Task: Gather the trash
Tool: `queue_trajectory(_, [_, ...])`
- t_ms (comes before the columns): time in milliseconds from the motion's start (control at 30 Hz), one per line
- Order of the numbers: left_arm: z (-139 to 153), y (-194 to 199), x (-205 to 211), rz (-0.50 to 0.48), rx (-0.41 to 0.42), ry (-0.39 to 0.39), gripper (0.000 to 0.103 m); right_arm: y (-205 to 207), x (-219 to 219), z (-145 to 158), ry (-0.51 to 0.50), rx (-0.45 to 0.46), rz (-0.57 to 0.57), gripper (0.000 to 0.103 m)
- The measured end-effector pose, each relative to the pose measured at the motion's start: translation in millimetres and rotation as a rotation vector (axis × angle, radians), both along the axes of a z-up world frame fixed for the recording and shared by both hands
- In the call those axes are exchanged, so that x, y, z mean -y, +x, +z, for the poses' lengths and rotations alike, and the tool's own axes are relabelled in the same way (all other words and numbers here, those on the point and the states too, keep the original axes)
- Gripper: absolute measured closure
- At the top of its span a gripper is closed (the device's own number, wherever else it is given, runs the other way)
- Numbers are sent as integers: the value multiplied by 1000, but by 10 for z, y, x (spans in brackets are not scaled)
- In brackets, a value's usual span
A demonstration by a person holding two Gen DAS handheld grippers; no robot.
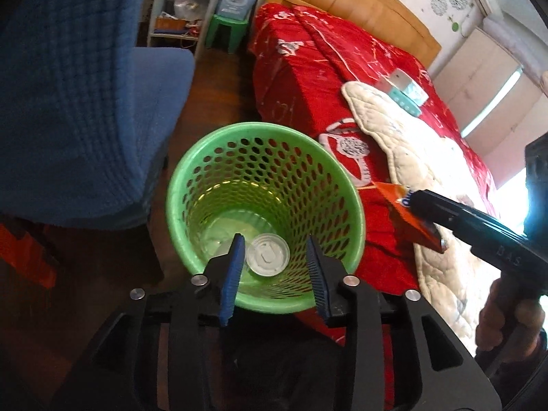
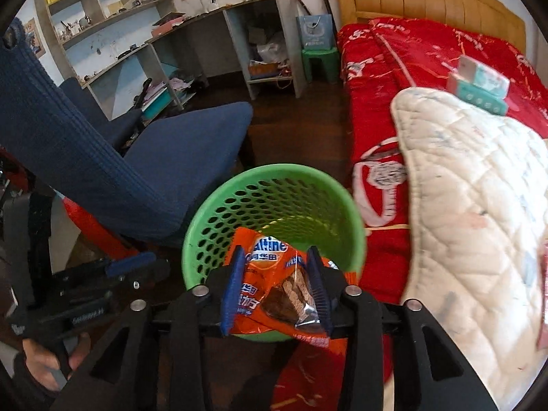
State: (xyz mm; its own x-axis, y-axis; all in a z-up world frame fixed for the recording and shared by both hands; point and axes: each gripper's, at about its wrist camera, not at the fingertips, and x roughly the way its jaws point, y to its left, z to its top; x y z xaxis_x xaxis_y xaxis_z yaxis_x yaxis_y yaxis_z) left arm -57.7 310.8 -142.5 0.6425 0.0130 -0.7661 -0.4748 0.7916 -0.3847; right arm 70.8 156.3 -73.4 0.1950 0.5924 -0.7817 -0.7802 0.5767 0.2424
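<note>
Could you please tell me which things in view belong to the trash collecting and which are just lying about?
Part of the job:
- green basket
- white plastic lid lying in it
- orange snack wrapper between the right gripper's fingers, above the basket
- left gripper, empty

Just lying about:
- blue chair
- red bedspread
- white quilt
- tissue pack
- green stool

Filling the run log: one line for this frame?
step: binning | left tool: open, empty, over bin | right tool: wrapper between pads, above bin | in bin: lid
</note>
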Motion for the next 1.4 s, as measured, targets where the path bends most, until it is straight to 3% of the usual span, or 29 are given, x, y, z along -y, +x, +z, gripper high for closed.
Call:
queue_trajectory(200, [-6, -25, -24, 11, 1, -5, 58, 21, -26, -5, 37, -36, -24, 53])
queue_trajectory(400, [55, 54, 93, -5, 8, 8, 53, 38, 232, 86, 47, -16, -63, 42])
queue_trajectory(467, [90, 94, 155, -18, 13, 12, 50, 59, 390, 132, 50, 1, -88, 34])
queue_trajectory(767, [238, 303, 484, -82, 30, 32, 42, 221, 1167, 290, 42, 71, -227, 20])
queue_trajectory(1267, [323, 609, 1008, -184, 17, 53, 40, 682, 2715, 616, 1, 209, -543, 19])
queue_trajectory(1400, [304, 663, 1080, -198, 2, 58, 40, 932, 3066, 642, -23, 217, -631, 27])
